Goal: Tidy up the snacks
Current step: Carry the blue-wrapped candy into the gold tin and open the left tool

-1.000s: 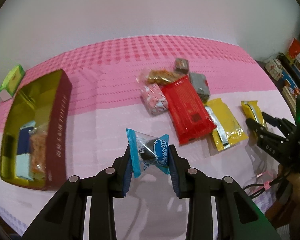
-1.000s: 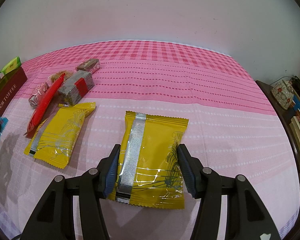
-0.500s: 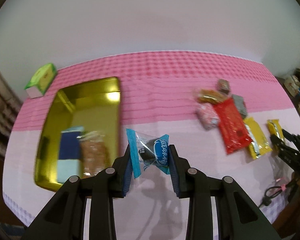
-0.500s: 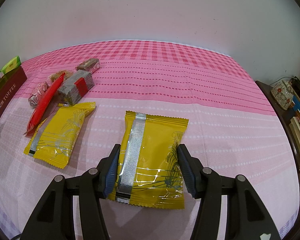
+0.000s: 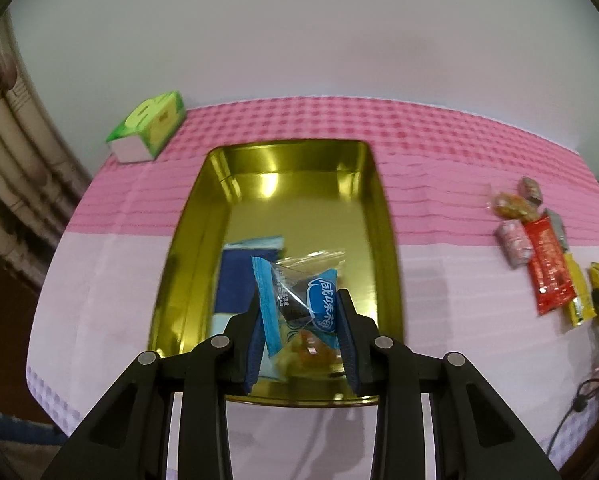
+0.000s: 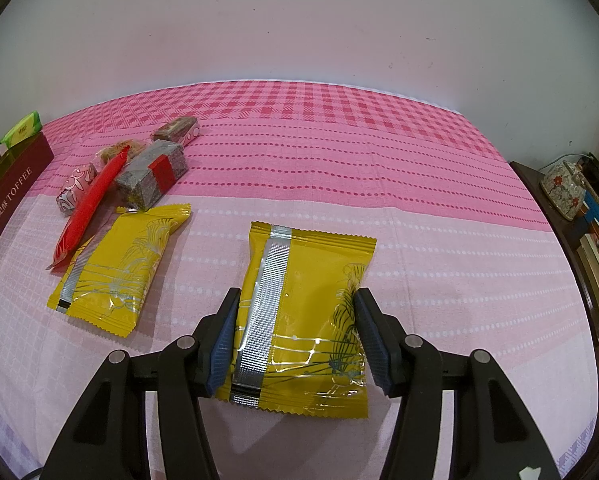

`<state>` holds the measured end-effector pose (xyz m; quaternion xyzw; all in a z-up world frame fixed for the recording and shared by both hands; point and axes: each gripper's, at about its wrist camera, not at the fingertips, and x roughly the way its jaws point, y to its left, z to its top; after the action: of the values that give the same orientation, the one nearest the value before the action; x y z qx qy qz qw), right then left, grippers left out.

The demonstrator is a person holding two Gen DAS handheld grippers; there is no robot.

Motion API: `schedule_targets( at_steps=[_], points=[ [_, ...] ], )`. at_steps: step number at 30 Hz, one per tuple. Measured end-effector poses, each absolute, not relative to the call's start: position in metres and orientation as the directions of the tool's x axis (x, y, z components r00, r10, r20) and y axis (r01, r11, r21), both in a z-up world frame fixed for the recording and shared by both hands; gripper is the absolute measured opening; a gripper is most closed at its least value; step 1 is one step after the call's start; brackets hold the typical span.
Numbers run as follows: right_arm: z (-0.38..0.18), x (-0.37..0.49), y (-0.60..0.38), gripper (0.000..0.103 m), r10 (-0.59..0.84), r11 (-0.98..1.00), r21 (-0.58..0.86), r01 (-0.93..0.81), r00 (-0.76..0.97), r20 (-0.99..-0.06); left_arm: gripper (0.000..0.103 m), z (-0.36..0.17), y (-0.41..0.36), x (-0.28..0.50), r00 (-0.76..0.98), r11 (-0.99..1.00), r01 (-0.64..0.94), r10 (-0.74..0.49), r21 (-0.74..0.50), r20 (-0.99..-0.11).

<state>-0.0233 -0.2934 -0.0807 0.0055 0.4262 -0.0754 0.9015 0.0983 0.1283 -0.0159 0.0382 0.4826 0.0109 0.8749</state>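
My left gripper (image 5: pixel 301 330) is shut on a blue and clear wrapped candy (image 5: pixel 299 300) and holds it above the near end of the gold tin (image 5: pixel 299 160). A dark blue packet (image 5: pixel 239 280) and an orange snack (image 5: pixel 311 354) lie in the tin. My right gripper (image 6: pixel 295 338) has its jaws on both sides of a yellow packet (image 6: pixel 305 312) that lies on the pink tablecloth; the pads touch its edges. A second yellow packet (image 6: pixel 119 268) lies to its left.
A pile of snacks lies at the left in the right wrist view: a red packet (image 6: pixel 89 208), a grey and red pack (image 6: pixel 151 178), a pink candy (image 6: pixel 73 188). The tin's maroon side (image 6: pixel 7 200) is further left. A green tissue pack (image 5: pixel 149 130) stands behind the tin. Shelves (image 6: pixel 591 240) stand on the right.
My left gripper has carried the blue candy leftward from the snack pile to above the gold tin. My right gripper and the yellow packet have not moved.
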Motion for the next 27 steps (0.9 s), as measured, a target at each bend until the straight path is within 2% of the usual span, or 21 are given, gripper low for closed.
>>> schedule_targets(
  at_steps=[13,27],
  points=[
    [-0.081,-0.023,-0.294,0.052,-0.135,0.988,-0.059,0.142,0.619,-0.774,0.034,-0.051,0.161,0.105,0.481,0.996,0.000,0.078,0.089,-0.873],
    [-0.078,-0.017,-0.289,0.050,-0.179,0.978,-0.081,0.192,0.576,-0.798,0.035,-0.064,0.176,0.102,0.496,0.995,0.018,0.077,0.099,-0.865]
  ],
)
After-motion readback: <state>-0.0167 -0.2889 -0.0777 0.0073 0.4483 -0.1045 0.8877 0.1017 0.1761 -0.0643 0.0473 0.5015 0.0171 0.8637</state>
